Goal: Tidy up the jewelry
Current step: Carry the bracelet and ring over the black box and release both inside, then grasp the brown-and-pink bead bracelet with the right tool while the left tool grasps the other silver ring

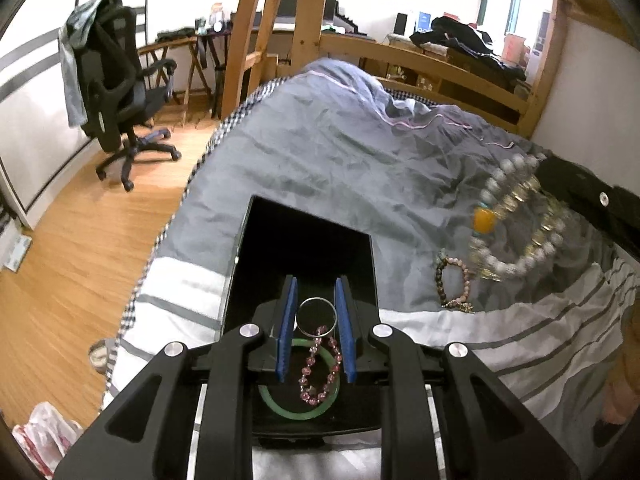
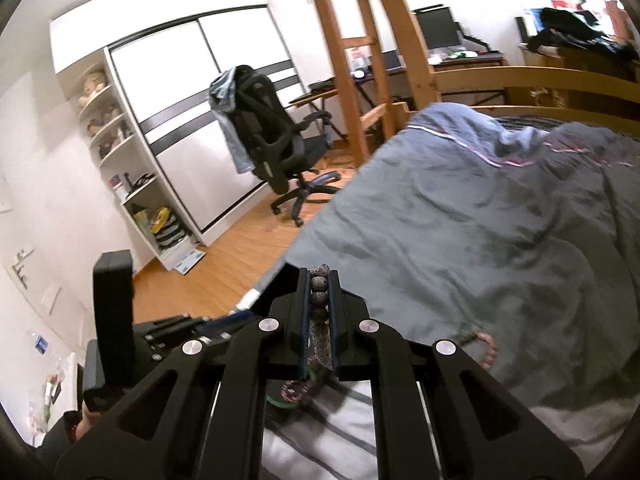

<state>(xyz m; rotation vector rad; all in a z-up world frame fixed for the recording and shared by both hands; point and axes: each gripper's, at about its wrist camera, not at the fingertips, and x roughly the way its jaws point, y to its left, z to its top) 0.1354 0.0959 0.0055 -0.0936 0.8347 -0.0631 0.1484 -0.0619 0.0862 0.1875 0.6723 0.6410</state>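
Note:
A black jewelry tray [image 1: 256,264] lies on the bed. It holds a silver ring bangle [image 1: 317,316], a pink bead bracelet [image 1: 320,368] and a green jade bangle [image 1: 296,404]. My left gripper [image 1: 316,292] is open above the tray, its blue pads on either side of the silver bangle. My right gripper [image 2: 320,280] is shut on a grey speckled bead bracelet [image 2: 321,300] and holds it in the air; it shows at the right of the left wrist view with white and gold beads and an amber bead [image 1: 485,220]. A brown-pink bead bracelet [image 1: 454,284] lies on the grey duvet.
The grey duvet [image 1: 340,152] covers the bed, with a striped white sheet [image 1: 460,332] near me. A black office chair [image 1: 120,92] stands on the wooden floor at left. A wooden ladder [image 1: 256,32] and bed rail [image 1: 440,68] stand behind.

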